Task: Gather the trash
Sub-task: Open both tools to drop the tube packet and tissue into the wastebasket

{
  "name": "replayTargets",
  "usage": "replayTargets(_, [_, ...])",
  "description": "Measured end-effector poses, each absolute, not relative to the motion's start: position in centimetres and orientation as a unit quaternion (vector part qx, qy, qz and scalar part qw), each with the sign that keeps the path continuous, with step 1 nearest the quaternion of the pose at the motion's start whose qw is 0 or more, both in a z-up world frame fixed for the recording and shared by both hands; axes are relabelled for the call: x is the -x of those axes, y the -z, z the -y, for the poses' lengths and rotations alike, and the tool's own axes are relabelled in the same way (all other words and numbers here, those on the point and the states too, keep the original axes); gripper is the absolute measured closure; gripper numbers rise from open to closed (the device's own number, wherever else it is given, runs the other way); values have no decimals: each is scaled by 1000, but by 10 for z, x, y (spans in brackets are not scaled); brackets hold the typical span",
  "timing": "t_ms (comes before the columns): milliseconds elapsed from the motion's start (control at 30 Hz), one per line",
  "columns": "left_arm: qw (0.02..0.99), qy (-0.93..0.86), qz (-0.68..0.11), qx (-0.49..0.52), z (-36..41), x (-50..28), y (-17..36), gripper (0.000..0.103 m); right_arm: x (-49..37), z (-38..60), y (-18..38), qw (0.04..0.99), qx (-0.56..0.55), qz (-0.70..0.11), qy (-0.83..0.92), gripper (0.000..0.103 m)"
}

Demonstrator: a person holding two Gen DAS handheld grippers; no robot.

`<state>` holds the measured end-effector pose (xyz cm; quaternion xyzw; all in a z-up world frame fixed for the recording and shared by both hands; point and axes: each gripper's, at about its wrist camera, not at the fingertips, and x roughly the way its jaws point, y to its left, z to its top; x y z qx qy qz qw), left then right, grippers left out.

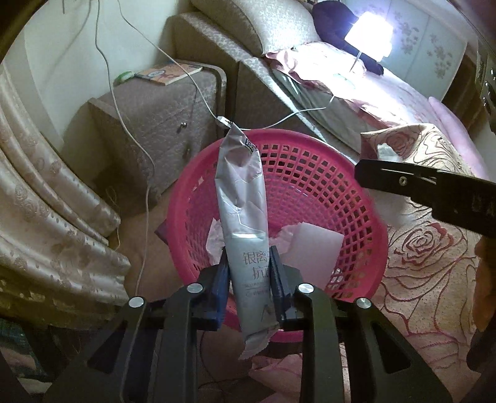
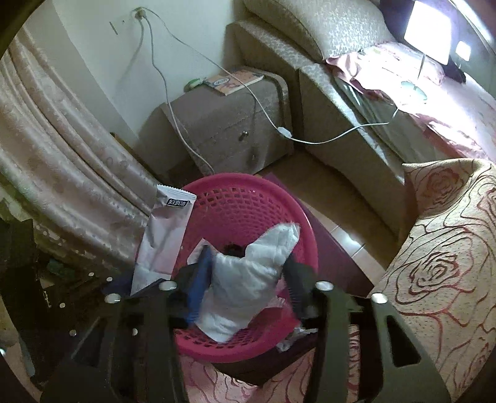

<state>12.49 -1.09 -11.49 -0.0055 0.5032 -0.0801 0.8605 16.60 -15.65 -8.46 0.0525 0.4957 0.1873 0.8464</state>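
Over a pink basket (image 1: 356,217) already holding paper, the left gripper (image 1: 249,269) pinches a silver wrapper (image 1: 240,192) while the right gripper's (image 2: 245,272) spread fingers free white tissue (image 2: 248,272).

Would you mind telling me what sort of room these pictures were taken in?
Most likely a bedroom. A bed with pink bedding and a padded headboard fills the upper right, a bedside cabinet stands next to it, and a lit lamp sits on the bed.

The long silver foil sachet (image 1: 240,198) bears grey Chinese characters, "银离" above "抗", partly hidden; its top corner carries a small black label with unclear white characters.
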Motion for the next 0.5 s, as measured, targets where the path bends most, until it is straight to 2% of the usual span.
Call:
replayTargets(100, [860,80,-504,5,10,-126,116,67,-166,157,85,846,-63,-494,-187,40])
replayTargets(167, [861,77,-503,3,9,-126,116,58,-166,161,83,848,-69,-493,-185,38])
replayTargets(333, [866,65,-496,2,9,-124,110,44,-159,175,74,855,-83,-481,-174,33])
replayTargets(500, [873,45,-485,-4,10,-118,102,32,-142,190,64,868,-89,-463,-155,16])
